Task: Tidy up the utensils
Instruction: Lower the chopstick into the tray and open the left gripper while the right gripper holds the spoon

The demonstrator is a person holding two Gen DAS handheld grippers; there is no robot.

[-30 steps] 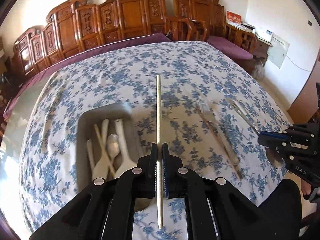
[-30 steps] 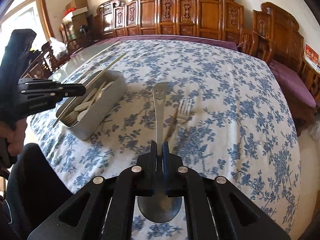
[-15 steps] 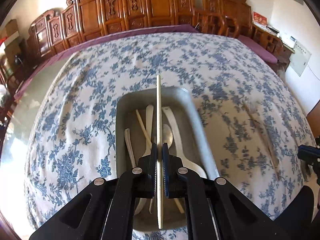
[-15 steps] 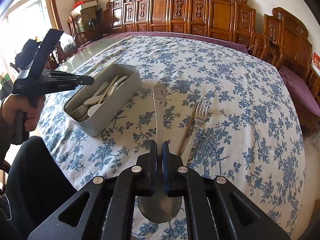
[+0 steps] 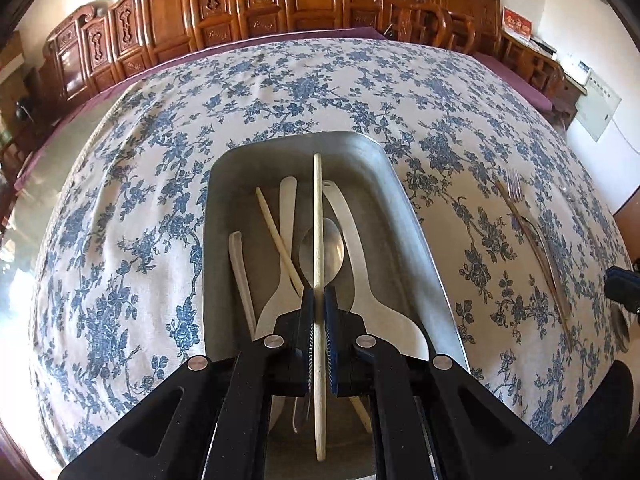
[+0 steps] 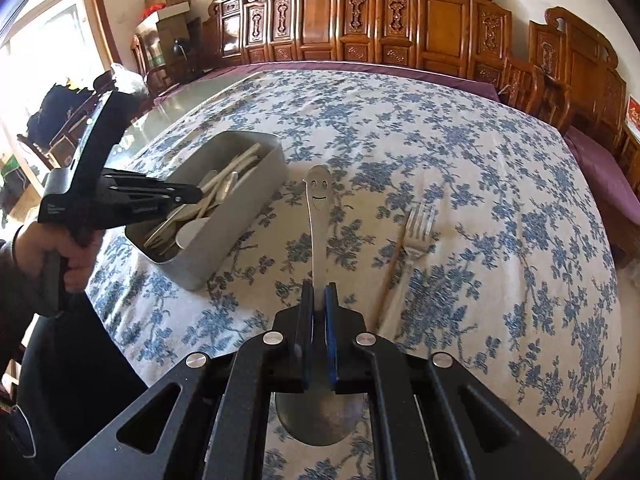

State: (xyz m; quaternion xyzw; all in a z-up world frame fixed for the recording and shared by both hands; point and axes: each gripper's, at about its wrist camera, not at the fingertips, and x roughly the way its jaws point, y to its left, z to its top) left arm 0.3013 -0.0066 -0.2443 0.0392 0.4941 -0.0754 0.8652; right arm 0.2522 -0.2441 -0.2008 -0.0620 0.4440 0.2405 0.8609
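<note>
My left gripper (image 5: 319,300) is shut on a pale wooden chopstick (image 5: 318,216), held lengthwise right over the grey metal utensil box (image 5: 416,216). Inside the box lie white plastic spoons (image 5: 352,232), a metal spoon (image 5: 330,248) and another chopstick (image 5: 276,232). My right gripper (image 6: 319,300) is shut on a metal spoon (image 6: 318,208) with a smiley face on its handle, bowl toward the camera, held above the cloth to the right of the box (image 6: 240,208). The left gripper (image 6: 192,196) shows in the right wrist view over the box's near end.
A fork (image 6: 418,228) and a brown chopstick (image 6: 390,268) lie side by side on the blue-flowered tablecloth (image 6: 480,184), right of the box. Carved wooden chairs (image 6: 400,20) line the far side. A person's hand (image 6: 76,256) grips the left tool.
My left gripper has swung left and down with the chopstick, from over the cloth to low over the box. My right gripper drifted a little toward the box, spoon still held.
</note>
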